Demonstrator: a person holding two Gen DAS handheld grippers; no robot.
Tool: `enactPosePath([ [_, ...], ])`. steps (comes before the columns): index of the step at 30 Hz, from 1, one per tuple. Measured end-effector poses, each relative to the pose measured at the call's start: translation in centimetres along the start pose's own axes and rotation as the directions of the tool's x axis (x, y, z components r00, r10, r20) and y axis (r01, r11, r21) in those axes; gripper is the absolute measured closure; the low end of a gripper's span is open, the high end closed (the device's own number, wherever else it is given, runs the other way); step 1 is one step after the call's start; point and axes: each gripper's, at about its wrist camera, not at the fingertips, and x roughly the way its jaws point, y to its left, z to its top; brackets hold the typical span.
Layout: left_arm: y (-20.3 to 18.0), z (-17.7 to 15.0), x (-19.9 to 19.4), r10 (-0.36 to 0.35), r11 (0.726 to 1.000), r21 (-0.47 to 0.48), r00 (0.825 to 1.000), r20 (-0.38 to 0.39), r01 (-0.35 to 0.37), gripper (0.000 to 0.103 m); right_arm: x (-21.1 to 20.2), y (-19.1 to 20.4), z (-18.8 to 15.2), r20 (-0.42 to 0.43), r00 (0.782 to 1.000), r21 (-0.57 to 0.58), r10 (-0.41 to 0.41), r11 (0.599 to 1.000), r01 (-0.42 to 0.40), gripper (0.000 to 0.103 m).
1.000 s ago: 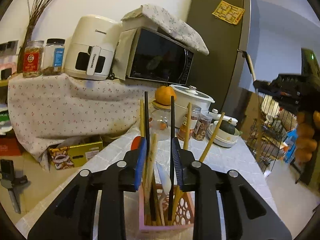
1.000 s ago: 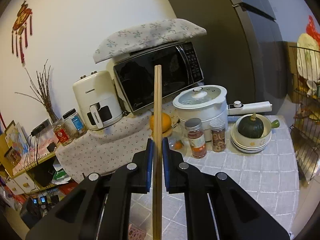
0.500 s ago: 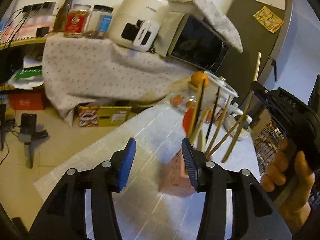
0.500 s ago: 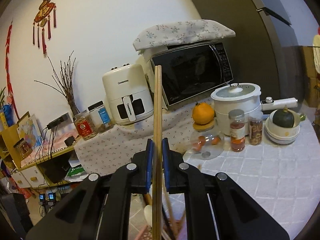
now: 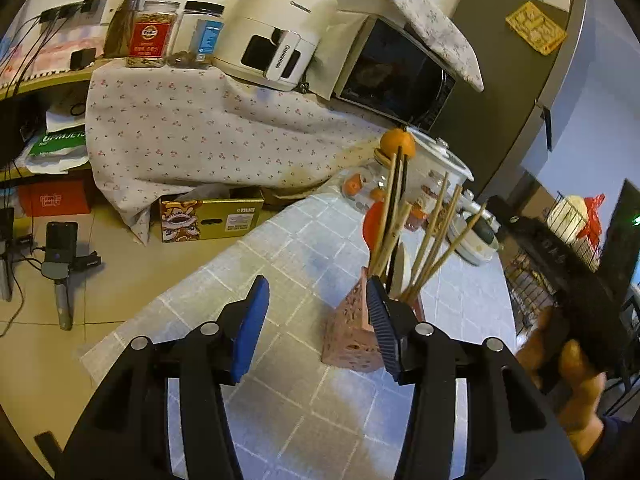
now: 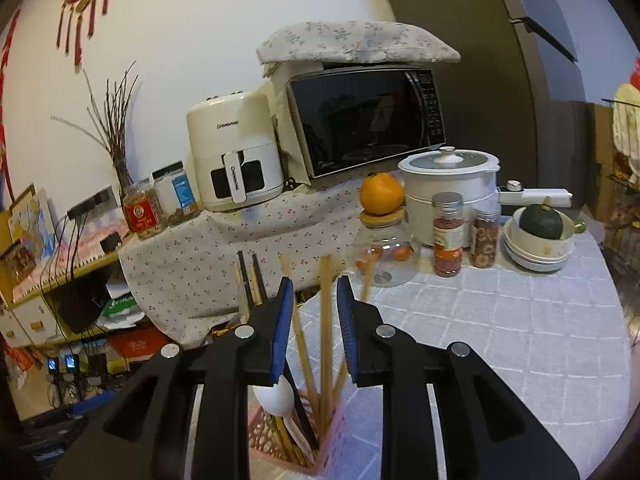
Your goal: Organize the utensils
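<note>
1 pink holder (image 6: 338, 446), 1 white spoon (image 6: 276, 398), 2 spice jars (image 6: 448, 236).

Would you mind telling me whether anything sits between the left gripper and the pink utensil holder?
Nothing visible does: the left gripper, jaws open, is right beside the pink utensil holder, with only bare tablecloth around.

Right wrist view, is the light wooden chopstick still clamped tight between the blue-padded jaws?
No, the right gripper jaws have just been opening, and the light wooden chopstick stands free between them in the pink perforated holder.

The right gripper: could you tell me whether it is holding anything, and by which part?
Nothing: the right gripper stands open around a wooden chopstick resting in the pink holder.
</note>
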Motion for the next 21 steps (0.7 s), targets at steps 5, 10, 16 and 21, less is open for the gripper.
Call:
enactPosePath([
  [5, -2.3, 0.8, -1.1, 0.039, 0.998, 0.057, 0.998, -0.05, -0.036, 0.054, -4.0, -1.4, 1.6, -0.039, 0.999, 0.041, 0.016, 0.999, -0.014, 0.063],
  [10, -5.8, 1.6, -3.5, 0.115, 0.975, 0.195, 0.992, -0.053, -0.102, 0.051, -8.4, -2.1, 1.9, -0.105, 0.993, 0.068, 0.062, 0.996, -0.055, 0.053],
  [16, -8.9, 3.0, -7.1, 0.154, 0.951, 0.274, 0.988, -0.023, -0.142, 0.035, -13.9, -2.1, 2.2, -0.125, 0.988, 0.065, 0.092, 0.994, -0.084, 0.046],
  [21, -11.5, 3.2, -10.6, 0.161, 0.948, 0.279, 0.987, -0.002, -0.154, 0.027, -18.1, -1.6, 2.7, -0.144, 0.984, 0.027, 0.109, 0.994, -0.106, 0.036],
])
